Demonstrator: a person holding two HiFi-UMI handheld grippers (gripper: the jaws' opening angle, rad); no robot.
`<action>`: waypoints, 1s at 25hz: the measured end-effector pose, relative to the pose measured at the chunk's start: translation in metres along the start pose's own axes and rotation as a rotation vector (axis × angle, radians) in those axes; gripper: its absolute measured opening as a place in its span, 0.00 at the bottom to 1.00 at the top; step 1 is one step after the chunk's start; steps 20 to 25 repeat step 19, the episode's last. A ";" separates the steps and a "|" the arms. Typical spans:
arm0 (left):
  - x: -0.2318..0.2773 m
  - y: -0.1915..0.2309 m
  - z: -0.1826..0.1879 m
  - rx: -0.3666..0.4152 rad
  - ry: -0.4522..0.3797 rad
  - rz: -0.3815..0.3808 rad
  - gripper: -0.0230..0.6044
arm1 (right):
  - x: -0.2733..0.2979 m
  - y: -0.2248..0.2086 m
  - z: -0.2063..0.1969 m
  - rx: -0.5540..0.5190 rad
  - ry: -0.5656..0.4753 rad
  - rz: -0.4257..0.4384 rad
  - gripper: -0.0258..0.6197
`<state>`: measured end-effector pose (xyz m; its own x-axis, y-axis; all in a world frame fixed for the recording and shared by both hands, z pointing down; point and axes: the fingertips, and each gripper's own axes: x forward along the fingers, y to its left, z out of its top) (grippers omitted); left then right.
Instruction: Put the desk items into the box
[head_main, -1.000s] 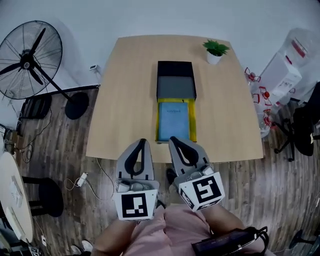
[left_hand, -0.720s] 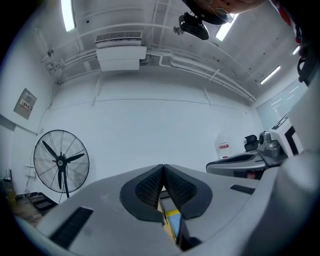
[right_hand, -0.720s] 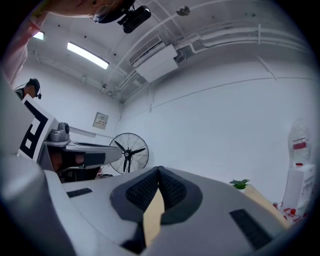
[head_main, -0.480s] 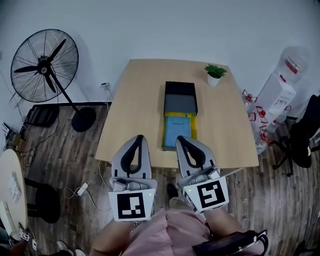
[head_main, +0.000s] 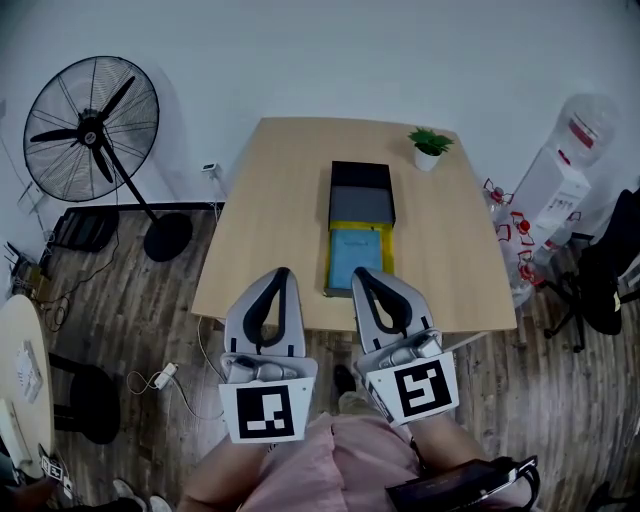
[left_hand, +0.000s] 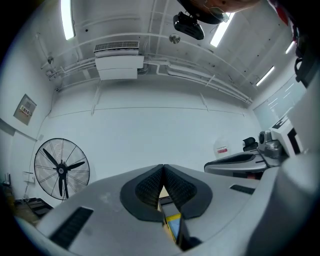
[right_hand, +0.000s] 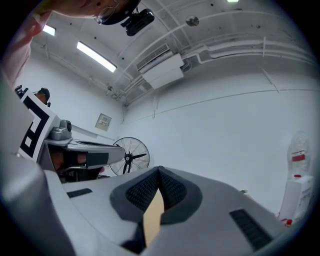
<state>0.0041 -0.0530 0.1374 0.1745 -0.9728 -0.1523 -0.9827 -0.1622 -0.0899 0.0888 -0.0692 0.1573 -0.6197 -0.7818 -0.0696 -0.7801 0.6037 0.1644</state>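
Blue notebook (head_main: 358, 257) lies flat on a yellow backing (head_main: 333, 262) at mid-surface (head_main: 270, 220). Its long axis runs from the near edge toward the black box (head_main: 361, 193), which touches its far end. Left hand-held gripper (head_main: 280, 273) and right hand-held gripper (head_main: 360, 273): jaws together, empty.

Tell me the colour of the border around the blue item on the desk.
The border is yellow, seen best in the head view.

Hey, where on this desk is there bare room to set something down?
The whole left side of the table, left of the black box and yellow-edged blue book, is bare. So is the right side, nearer than the potted plant. The middle strip is crowded.
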 end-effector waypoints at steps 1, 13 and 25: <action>0.000 0.001 -0.001 -0.002 0.002 0.002 0.05 | 0.001 0.000 0.000 0.001 -0.001 0.001 0.04; 0.002 0.011 -0.006 -0.018 0.011 0.005 0.05 | 0.010 0.005 -0.001 0.005 0.006 -0.001 0.04; 0.002 0.009 -0.008 -0.020 0.011 0.001 0.05 | 0.010 0.005 -0.002 0.006 -0.003 -0.006 0.04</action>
